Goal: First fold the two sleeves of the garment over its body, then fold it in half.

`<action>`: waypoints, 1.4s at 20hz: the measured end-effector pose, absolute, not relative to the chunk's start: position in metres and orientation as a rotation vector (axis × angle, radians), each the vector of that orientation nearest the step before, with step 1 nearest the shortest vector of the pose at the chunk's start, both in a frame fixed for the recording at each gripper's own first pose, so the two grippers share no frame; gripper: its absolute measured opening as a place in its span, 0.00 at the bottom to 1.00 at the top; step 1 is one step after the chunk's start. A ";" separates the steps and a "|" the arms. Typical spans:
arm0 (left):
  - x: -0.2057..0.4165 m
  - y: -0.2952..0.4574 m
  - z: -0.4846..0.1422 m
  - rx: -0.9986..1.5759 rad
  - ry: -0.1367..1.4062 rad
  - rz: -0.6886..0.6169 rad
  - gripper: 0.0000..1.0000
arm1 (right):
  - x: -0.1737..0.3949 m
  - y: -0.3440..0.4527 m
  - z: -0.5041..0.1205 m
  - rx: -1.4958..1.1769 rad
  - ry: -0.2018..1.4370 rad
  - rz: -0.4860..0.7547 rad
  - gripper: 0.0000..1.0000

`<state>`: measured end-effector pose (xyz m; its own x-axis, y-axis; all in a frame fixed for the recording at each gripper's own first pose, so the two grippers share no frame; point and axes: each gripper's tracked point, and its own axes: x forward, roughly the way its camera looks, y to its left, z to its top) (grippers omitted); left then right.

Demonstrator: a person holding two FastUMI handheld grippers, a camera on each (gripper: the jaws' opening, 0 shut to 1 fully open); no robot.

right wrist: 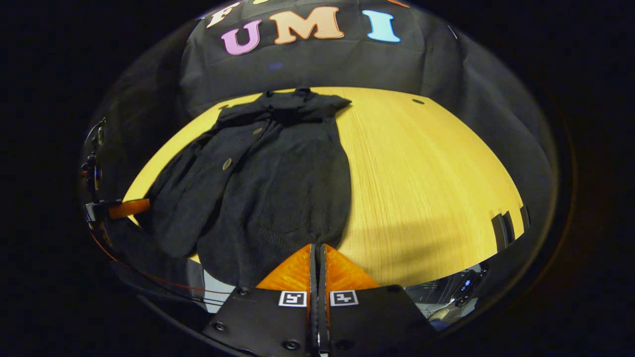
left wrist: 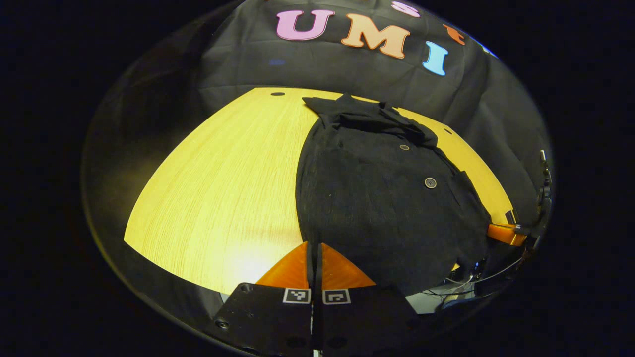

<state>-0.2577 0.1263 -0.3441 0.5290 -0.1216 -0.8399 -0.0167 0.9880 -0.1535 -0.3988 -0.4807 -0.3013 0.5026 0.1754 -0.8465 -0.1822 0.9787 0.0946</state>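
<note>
A black buttoned garment (left wrist: pixel 377 198) lies flat on the yellow wooden table (left wrist: pixel 223 188), collar at the far end and hem toward me. A sleeve (right wrist: pixel 183 198) lies folded along its body. My left gripper (left wrist: pixel 314 245) is shut at the hem's left corner, with dark cloth between its tips. My right gripper (right wrist: pixel 317 246) is shut the same way on the hem near the garment's (right wrist: pixel 278 188) right corner. The right gripper (left wrist: pixel 506 232) also shows far off in the left gripper view, at the hem's other end. The left gripper (right wrist: pixel 126 208) appears at the left of the right gripper view.
The table's near edge (right wrist: pixel 426 277) runs just under both grippers, with cables (right wrist: pixel 158 282) hanging below it. Small holes (right wrist: pixel 418 101) dot the tabletop at the far side. Dark clips (right wrist: pixel 506 229) sit at the table's right edge. Bare wood flanks the garment on both sides.
</note>
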 end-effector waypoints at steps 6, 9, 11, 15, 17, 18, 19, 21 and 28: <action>-0.215 0.106 -0.288 -0.190 0.915 -0.080 0.00 | -0.357 -0.470 -0.248 0.061 0.897 0.310 0.03; -0.186 0.098 -0.269 -0.180 0.873 -0.072 0.00 | -0.329 -0.462 -0.228 0.076 0.831 0.372 0.02; -0.160 0.097 -0.253 -0.172 0.824 -0.066 0.00 | -0.309 -0.456 -0.211 0.081 0.784 0.407 0.02; -0.106 0.100 -0.223 -0.188 0.744 -0.049 0.00 | -0.262 -0.450 -0.176 0.088 0.698 0.420 0.03; -0.081 0.103 -0.210 -0.178 0.700 -0.058 0.00 | -0.236 -0.448 -0.160 0.088 0.655 0.406 0.03; -0.066 0.106 -0.206 -0.169 0.691 -0.059 0.00 | -0.223 -0.449 -0.153 0.092 0.645 0.389 0.00; -0.055 0.108 -0.205 -0.160 0.692 -0.067 0.00 | -0.212 -0.447 -0.147 0.111 0.633 0.378 0.02; -0.028 0.112 -0.200 -0.144 0.663 -0.078 0.00 | -0.186 -0.438 -0.135 0.127 0.602 0.369 0.00; 0.044 0.118 -0.205 -0.118 0.640 -0.117 0.00 | -0.119 -0.431 -0.127 0.136 0.561 0.301 0.02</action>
